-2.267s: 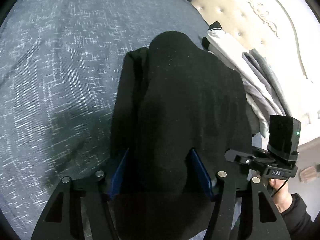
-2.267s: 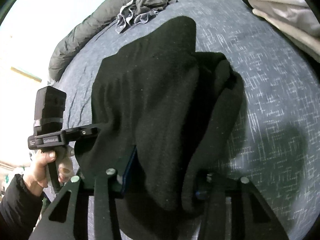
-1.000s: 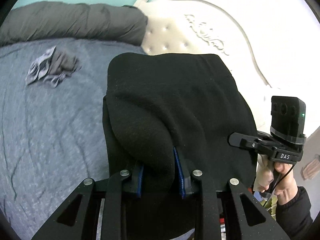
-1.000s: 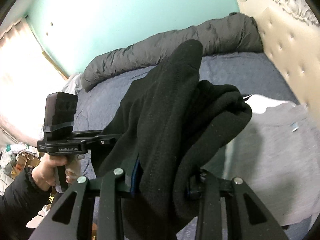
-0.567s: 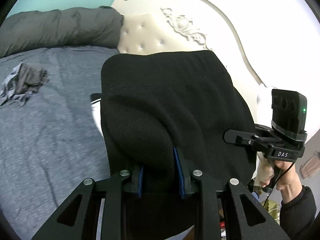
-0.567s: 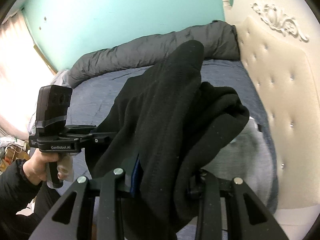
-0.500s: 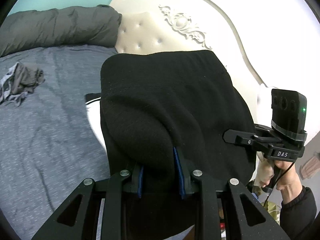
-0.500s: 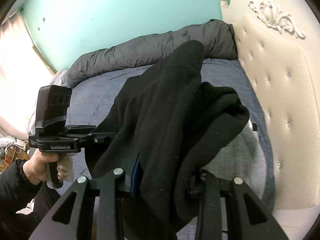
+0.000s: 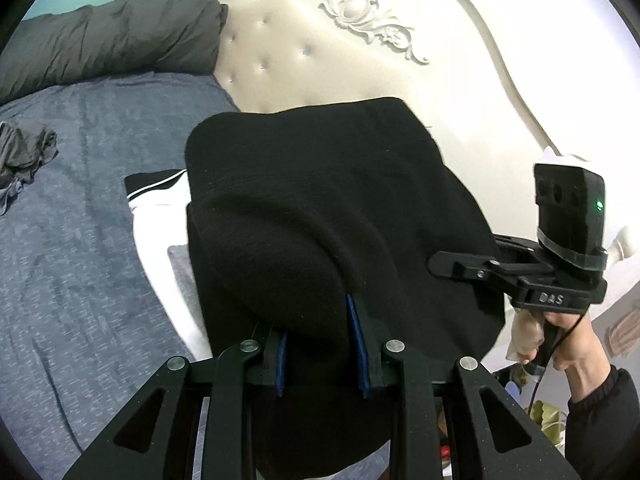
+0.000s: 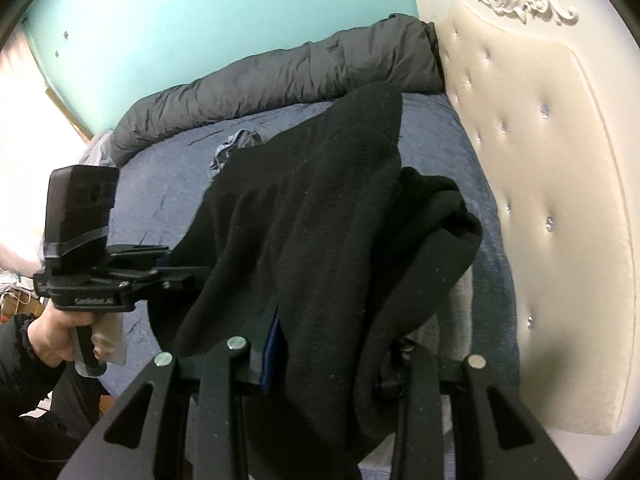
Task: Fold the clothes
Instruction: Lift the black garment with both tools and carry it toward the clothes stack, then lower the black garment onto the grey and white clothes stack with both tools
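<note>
A folded black fleece garment (image 9: 320, 208) hangs between both grippers, lifted above the bed. My left gripper (image 9: 322, 344) is shut on one edge of it. My right gripper (image 10: 332, 344) is shut on the other edge; the garment (image 10: 320, 220) drapes over its fingers and hides the right fingertip. Each gripper shows in the other's view, the right one (image 9: 560, 272) and the left one (image 10: 92, 272). Under the garment lies a white folded piece with a black collar (image 9: 156, 200) and grey cloth (image 10: 456, 320).
The bed has a blue-grey sheet (image 9: 72, 264). A cream tufted headboard (image 10: 540, 200) stands close on the right. A dark grey duvet roll (image 10: 280, 80) lies along the teal wall. A crumpled grey garment (image 9: 24, 156) lies on the sheet.
Both grippers have lifted the black garment off the sheet and carried it toward the headboard, over the pile of folded clothes. Both stay shut on it.
</note>
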A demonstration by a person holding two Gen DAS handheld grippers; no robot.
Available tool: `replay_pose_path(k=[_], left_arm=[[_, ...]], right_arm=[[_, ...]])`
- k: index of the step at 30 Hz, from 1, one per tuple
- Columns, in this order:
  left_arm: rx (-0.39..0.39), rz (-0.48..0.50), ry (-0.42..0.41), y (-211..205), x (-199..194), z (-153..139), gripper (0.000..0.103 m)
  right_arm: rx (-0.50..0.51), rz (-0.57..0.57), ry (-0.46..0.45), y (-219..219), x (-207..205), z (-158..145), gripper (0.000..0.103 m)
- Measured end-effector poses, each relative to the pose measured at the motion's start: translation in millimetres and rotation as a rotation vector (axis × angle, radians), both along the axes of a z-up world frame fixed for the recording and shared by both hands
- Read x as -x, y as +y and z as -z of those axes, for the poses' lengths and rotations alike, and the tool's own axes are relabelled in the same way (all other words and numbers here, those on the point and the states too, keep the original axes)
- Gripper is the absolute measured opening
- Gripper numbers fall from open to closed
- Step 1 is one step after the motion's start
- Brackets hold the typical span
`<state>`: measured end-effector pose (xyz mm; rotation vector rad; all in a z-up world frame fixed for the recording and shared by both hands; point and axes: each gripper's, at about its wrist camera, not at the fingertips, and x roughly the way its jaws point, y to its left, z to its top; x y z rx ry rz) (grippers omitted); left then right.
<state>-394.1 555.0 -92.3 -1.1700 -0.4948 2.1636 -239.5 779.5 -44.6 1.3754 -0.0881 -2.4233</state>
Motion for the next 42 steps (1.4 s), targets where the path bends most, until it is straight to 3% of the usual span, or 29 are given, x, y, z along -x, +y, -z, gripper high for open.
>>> replay_pose_path(k=[10, 17, 19, 22, 33, 38, 40, 42], left_arm=[[0.003, 0.018, -0.007, 14.3, -6.7, 0.1, 0.028], [0.000, 0.022, -0.034, 17.6, -10.3, 10.0, 0.028], [-0.009, 0.018, -0.048, 15.1, -11.0, 15.9, 0.028], [-0.026, 0.013, -0.055, 10.6, -15.1, 20.3, 0.028], [-0.011, 0.008, -0.036, 9.5, -21.8, 18.1, 0.028], [0.009, 0.005, -0.028, 14.9, -21.8, 18.5, 0.029], [0.017, -0.009, -0.014, 10.6, -24.5, 14.0, 0.031], [0.027, -0.030, 0.009, 4.0, -28.5, 7.3, 0.032]], right_arm=[[-0.114, -0.008, -0.059, 2.0, 12.5, 11.0, 0.037], [-0.129, 0.094, -0.072, 21.9, 12.8, 34.6, 0.052], [-0.113, 0.133, -0.056, 29.2, 8.6, 38.4, 0.064], [-0.099, 0.179, -0.024, 35.2, 3.6, 38.3, 0.072], [-0.118, 0.350, 0.114, 46.9, -19.2, 1.7, 0.072], [-0.091, 0.348, 0.208, 31.2, -28.6, -23.1, 0.027], [-0.072, 0.307, 0.196, 18.8, -24.3, -21.3, 0.018], [-0.103, 0.291, 0.159, 11.6, -18.0, -9.6, 0.016]])
